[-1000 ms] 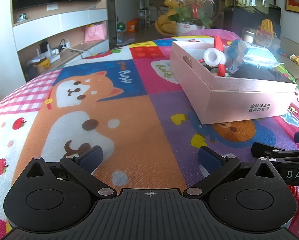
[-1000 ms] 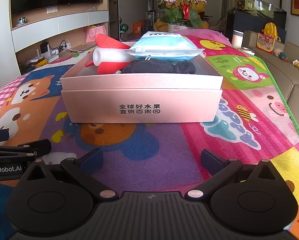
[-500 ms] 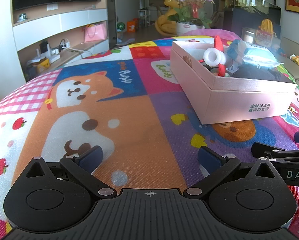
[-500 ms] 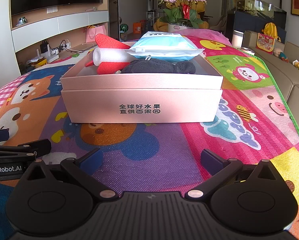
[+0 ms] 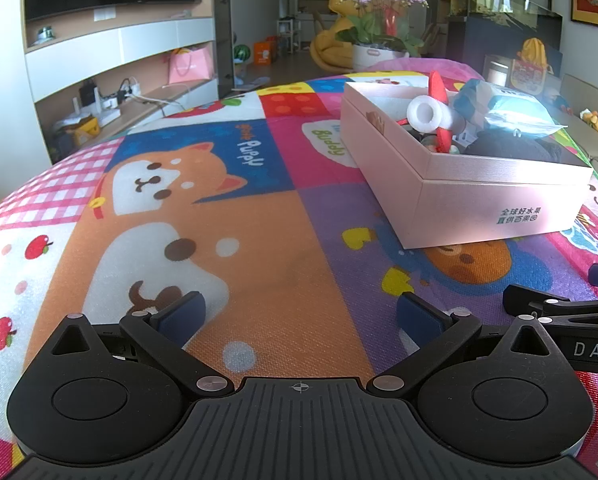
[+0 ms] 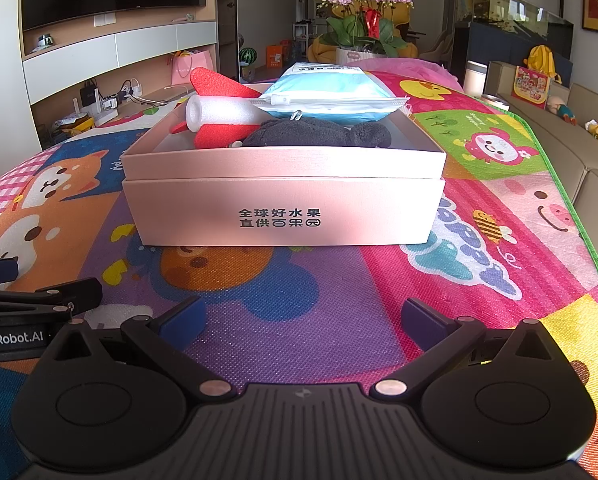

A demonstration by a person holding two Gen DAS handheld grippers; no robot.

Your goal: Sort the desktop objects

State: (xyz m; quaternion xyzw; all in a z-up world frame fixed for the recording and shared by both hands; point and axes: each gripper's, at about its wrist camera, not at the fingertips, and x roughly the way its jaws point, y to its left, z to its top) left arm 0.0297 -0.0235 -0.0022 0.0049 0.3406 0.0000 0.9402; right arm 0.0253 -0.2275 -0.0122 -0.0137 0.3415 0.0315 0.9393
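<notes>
While the pink box (image 5: 495, 200) shows sideways, right view reveals its dark plush (image 6: 319, 136).

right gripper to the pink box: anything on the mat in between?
Nothing visible. Bare play mat lies between the open right gripper and the pink box. The left gripper sits off to the side, outside that path.

Pink box (image 6: 283, 208); cartoon-patterned mat (image 6: 479, 240)
</notes>
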